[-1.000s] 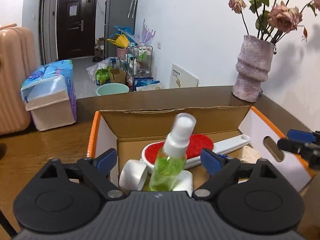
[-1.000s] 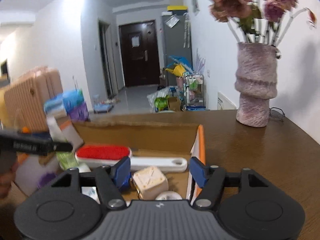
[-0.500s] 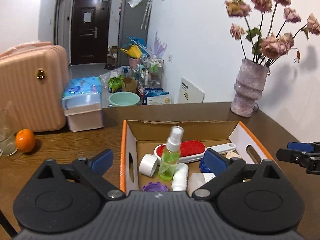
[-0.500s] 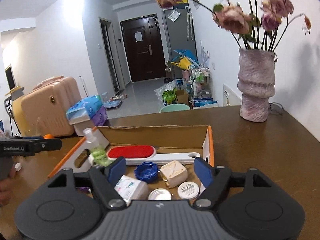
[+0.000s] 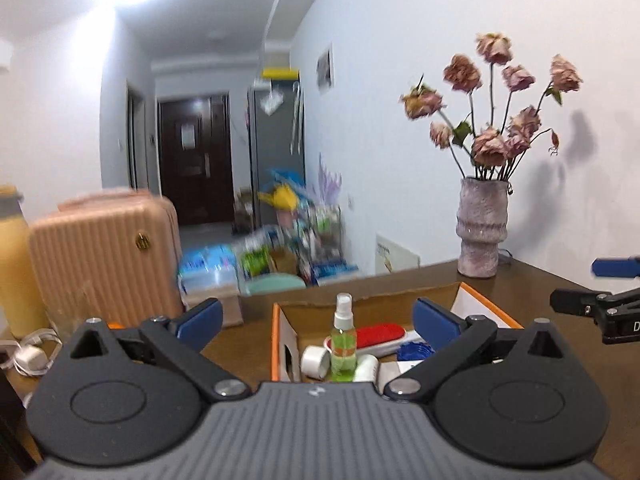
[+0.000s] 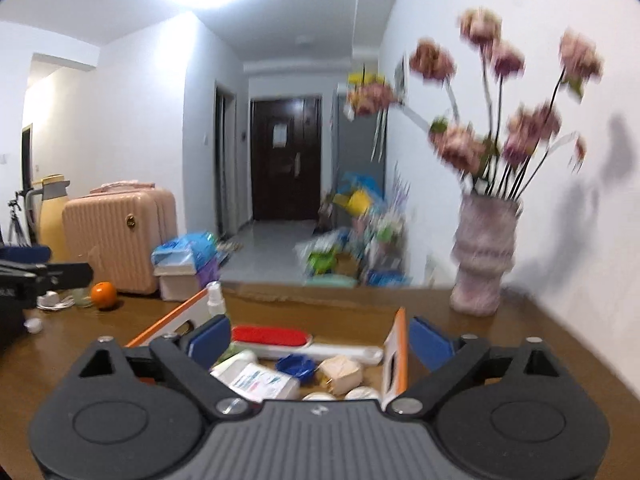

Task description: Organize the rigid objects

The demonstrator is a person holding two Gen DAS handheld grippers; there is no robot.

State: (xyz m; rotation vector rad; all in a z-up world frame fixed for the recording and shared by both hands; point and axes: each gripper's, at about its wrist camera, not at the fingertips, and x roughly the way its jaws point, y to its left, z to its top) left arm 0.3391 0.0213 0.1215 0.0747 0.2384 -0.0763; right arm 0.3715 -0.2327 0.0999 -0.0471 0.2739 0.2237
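An orange-edged cardboard box (image 5: pixel 275 332) sits on the brown table and holds a green spray bottle (image 5: pixel 343 340), a red-and-white brush (image 5: pixel 380 334), a white tape roll (image 5: pixel 315 362) and a blue lid (image 5: pixel 414 350). My left gripper (image 5: pixel 318 320) is open and empty, held above and behind the box. My right gripper (image 6: pixel 320 338) is open and empty, over the box's near right side. In the right wrist view the box (image 6: pixel 394 344) shows the brush (image 6: pixel 272 336), blue lid (image 6: pixel 296 364), a white labelled carton (image 6: pixel 256 380) and a beige block (image 6: pixel 340 368).
A pink vase of dried flowers (image 5: pixel 482 232) stands at the table's back right. An orange (image 6: pixel 103 294), a white cable and a yellow flask (image 5: pixel 16 264) are at the left. A pink suitcase (image 5: pixel 104 256) and clutter stand on the floor beyond.
Both grippers have drawn back and risen from the box, which now looks smaller and lower in both views. Both stay open and empty; the spray bottle stands in the box.
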